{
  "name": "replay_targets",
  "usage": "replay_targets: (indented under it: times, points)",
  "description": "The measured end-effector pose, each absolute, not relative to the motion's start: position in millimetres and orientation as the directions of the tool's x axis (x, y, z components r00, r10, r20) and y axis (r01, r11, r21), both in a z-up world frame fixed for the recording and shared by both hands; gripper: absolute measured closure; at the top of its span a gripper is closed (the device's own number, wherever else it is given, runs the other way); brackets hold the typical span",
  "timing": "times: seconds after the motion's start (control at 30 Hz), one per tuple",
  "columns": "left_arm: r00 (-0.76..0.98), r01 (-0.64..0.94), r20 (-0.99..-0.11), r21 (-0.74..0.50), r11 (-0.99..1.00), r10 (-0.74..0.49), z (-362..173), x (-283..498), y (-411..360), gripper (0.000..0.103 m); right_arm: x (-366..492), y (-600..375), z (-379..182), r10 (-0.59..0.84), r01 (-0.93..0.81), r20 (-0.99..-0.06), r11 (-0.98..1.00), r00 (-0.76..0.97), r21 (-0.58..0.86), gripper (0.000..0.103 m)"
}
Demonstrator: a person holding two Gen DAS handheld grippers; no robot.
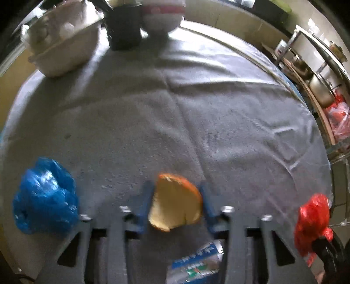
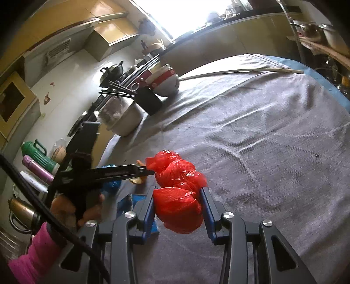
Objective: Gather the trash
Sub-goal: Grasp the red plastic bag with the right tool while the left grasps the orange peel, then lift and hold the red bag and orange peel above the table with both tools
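My left gripper [image 1: 176, 197] is shut on an orange peel [image 1: 176, 205] and holds it just above the grey tablecloth [image 1: 175, 120]. A crumpled blue plastic bag [image 1: 44, 196] lies to its left, and a blue-and-white wrapper [image 1: 194, 263] lies under the gripper. My right gripper [image 2: 178, 197] is shut on a red plastic bag [image 2: 178, 194], which also shows at the right edge of the left wrist view [image 1: 311, 225]. The left gripper appears in the right wrist view [image 2: 113, 172] at the left, with the peel [image 2: 137, 180] partly hidden behind it.
A white tub [image 1: 63, 41], a black holder [image 1: 124, 26] with chopsticks and stacked bowls [image 1: 163, 15] stand at the table's far side. A long stick [image 2: 240, 72] lies along the far edge. Thermos flasks [image 2: 39, 161] and a kettle [image 2: 20, 213] stand left; a metal shelf [image 1: 317, 72] stands right.
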State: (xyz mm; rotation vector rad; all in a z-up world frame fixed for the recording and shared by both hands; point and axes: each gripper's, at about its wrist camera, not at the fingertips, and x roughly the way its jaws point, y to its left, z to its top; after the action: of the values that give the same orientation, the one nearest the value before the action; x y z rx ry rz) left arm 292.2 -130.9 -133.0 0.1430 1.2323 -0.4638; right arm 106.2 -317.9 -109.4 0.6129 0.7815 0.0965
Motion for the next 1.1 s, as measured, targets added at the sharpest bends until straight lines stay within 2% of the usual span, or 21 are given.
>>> replay_targets:
  times: [0.03,0.1,0.27,0.57,0.83,1.1]
  points:
    - [0.244,0.412,-0.93,-0.158,0.897,-0.276,-134,293,-129,0.084,104,-316,-109,0.299,0.137,-0.63,0.826,0.717,0.547,0.061]
    - [0.249,0.403,-0.925,-0.17,0.899,-0.286,-133,294,-125,0.087,101,-313,-108,0.293,0.131,-0.63,0.833,0.719,0.538,0.061]
    - [0.31,0.403,-0.902,-0.162,0.901,-0.301,-116,284,-112,0.088,88,-306,-102,0.267,0.123,-0.627,0.854,0.732,0.506,0.061]
    - [0.456,0.437,-0.83,-0.107,0.893,-0.322,-53,225,-88,0.088,59,-292,-82,0.238,0.106,-0.605,0.873,0.76,0.477,0.061]
    - [0.604,0.437,-0.755,0.045,0.898,-0.256,-21,149,-81,0.088,26,-269,-62,0.225,0.079,-0.587,0.891,0.777,0.446,0.061]
    - [0.672,0.448,-0.703,0.133,0.884,-0.234,-5,88,-76,0.088,-11,-254,-41,0.198,0.075,-0.563,0.902,0.802,0.424,0.061]
